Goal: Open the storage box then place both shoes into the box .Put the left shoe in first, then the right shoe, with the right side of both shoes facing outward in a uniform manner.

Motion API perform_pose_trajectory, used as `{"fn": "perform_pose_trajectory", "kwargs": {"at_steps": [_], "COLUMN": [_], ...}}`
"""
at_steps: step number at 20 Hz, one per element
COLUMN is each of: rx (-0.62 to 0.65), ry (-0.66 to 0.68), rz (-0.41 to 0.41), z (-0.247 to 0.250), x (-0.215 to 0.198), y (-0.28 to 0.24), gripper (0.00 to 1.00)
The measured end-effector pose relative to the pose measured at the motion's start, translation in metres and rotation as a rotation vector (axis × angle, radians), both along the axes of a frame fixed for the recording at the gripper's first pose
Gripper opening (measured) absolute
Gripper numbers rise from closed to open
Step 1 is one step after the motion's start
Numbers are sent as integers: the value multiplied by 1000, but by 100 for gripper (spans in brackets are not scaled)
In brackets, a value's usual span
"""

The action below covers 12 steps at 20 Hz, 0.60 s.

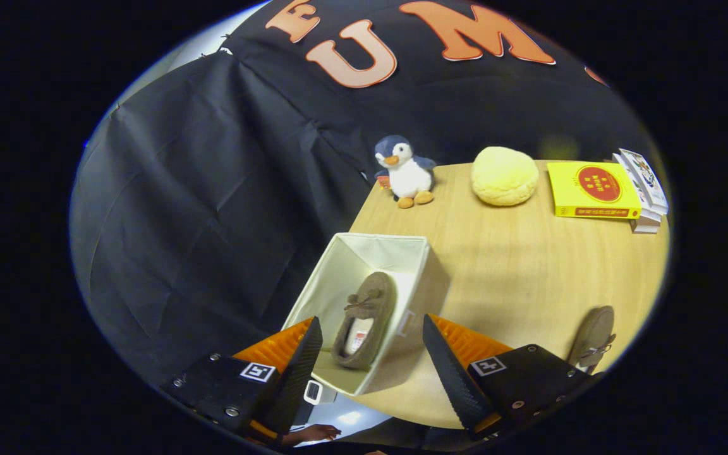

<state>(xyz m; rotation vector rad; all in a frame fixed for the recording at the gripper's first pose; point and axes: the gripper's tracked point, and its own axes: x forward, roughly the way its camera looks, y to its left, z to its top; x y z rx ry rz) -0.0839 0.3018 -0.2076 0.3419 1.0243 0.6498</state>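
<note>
The gripper (370,354) is hovering with its fingers spread wide, gripping nothing. Between them the open storage box (370,253) is sitting at the table (528,265) edge — one brown shoe (364,319) lying inside. The second shoe (593,335) is resting on the table, beside the right finger.

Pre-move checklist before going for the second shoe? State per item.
1. Box open: ok.
2. First shoe inside the box, lying along it: ok.
3. Gripper free: ok, fingers spread open above the box, nothing between them.
4. Second shoe located: ok, on the table beyond the right finger, apart from the box.
5. Room in the box beside the first shoe: ok, bare floor shows.
6. Which shoe is left or right, and its facing: cannot tell.
</note>
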Motion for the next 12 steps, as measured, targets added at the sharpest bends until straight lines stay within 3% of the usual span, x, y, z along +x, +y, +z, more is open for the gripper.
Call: {"fn": "perform_pose_trajectory", "kwargs": {"at_steps": [12], "rx": [-254], "ry": [-36], "rz": [-192], "z": [-90], "x": [-8], "y": [-209], "gripper": [98]}}
